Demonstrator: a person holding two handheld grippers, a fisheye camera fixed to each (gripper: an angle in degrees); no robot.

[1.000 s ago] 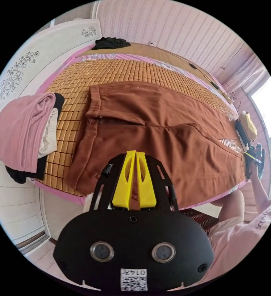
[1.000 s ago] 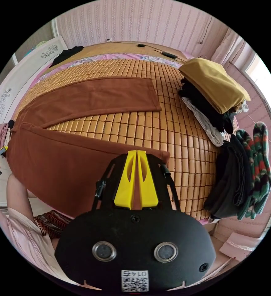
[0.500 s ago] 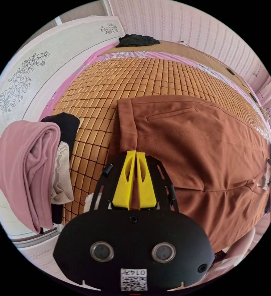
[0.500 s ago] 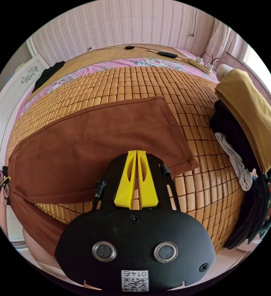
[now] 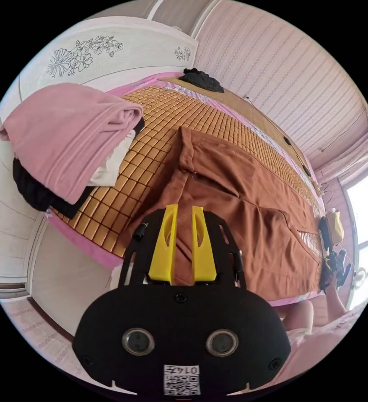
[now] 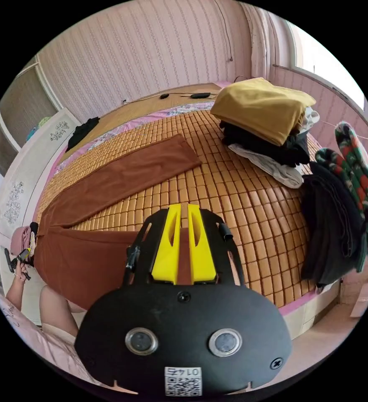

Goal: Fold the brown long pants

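Left gripper view shows the left hand-held gripper (image 5: 183, 245) parted over the brown long pants (image 5: 242, 209) spread on the bed (image 5: 150, 125), while the right hand-held gripper (image 6: 184, 243) is likewise parted above a leg.

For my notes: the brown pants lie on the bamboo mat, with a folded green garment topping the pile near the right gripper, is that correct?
Not quite: the garment topping that pile is mustard yellow, as the right gripper view shows. The brown pants do lie on the bamboo mat.

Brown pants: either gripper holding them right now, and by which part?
Nothing is held. The left gripper stands open over the waist end of the brown pants; the right gripper stands open over the near leg.
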